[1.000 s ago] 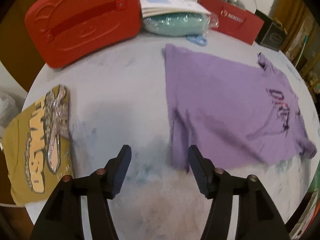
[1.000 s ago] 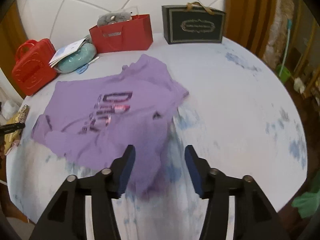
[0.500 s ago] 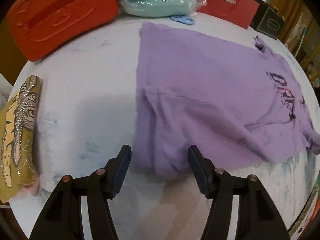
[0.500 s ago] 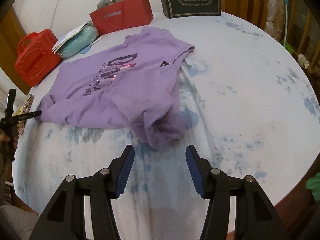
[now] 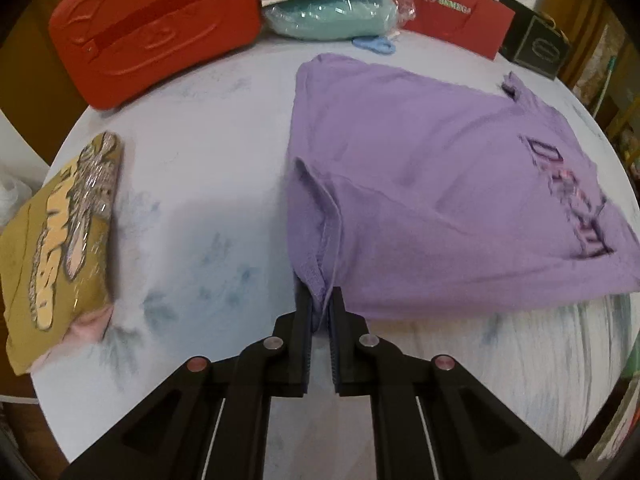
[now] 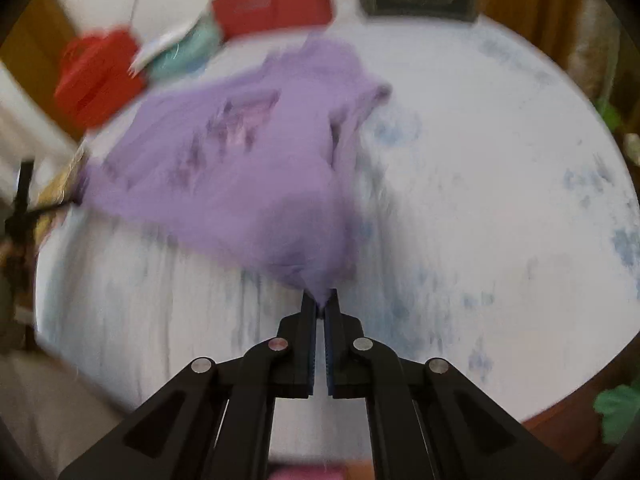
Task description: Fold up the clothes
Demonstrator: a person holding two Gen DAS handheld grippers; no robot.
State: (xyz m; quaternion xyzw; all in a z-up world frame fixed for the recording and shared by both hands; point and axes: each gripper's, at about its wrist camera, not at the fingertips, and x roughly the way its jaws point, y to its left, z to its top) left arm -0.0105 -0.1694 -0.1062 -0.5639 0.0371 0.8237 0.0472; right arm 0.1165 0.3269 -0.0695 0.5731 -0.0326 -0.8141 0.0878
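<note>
Now both tools are clamped on corners of the soft purple T-shirt (image 5: 420, 184) on the round desk (image 5: 208, 184).

Nearest, the left tool (image 5: 320, 300) pinches the stitched hem at one lower corner between its ribbed pads, with hardly a gap between the black fingers. The right tool (image 6: 319, 300) is likewise nipped shut on a bunched point of the same fabric, in a blurred view. Ahead of each tool the shirt spreads in loose folds over the pale, blue-smudged desk, its dark printed lettering up. Left of the left tool lies a folded mustard garment (image 5: 52, 248) with glittery print. Beyond stand a moulded red case (image 5: 156, 28), a teal bundle in clear plastic (image 5: 328, 16), a red paper bag (image 5: 452, 16) and a black gift bag (image 5: 536, 48).
</note>
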